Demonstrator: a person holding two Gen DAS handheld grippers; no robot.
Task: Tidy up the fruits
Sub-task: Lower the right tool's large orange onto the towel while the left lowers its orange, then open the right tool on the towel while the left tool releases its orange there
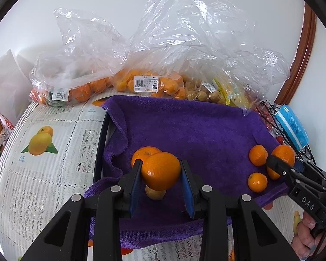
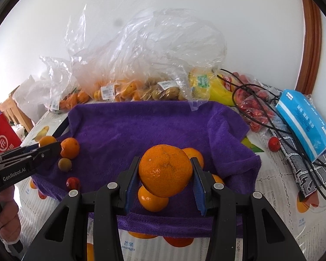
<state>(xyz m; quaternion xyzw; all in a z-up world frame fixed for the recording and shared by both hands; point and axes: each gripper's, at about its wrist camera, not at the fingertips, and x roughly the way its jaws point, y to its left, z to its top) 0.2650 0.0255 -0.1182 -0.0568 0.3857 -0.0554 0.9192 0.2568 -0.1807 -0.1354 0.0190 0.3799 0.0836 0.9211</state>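
Note:
A purple towel (image 1: pixel 195 126) covers a tray on the table; it also shows in the right wrist view (image 2: pixel 141 126). My left gripper (image 1: pixel 160 171) is shut on a tangerine (image 1: pixel 160 170) above the towel's near left part, with another tangerine (image 1: pixel 142 153) behind and a small yellowish fruit (image 1: pixel 155 192) below. My right gripper (image 2: pixel 165 171) is shut on a tangerine (image 2: pixel 165 170) above the towel's near right part, over other tangerines (image 2: pixel 152 199). The right gripper shows in the left wrist view (image 1: pixel 276 165), the left gripper in the right wrist view (image 2: pixel 47 149).
Clear plastic bags of tangerines (image 1: pixel 76 91), kumquats (image 1: pixel 145 82) and small brown fruit (image 1: pixel 204 94) stand behind the towel. Bananas (image 2: pixel 217 89), a bag of red fruit (image 2: pixel 254 108), black cables (image 2: pixel 278 128) and a blue tissue pack (image 2: pixel 304 119) lie to the right. A small red fruit (image 2: pixel 72 182) lies on the towel.

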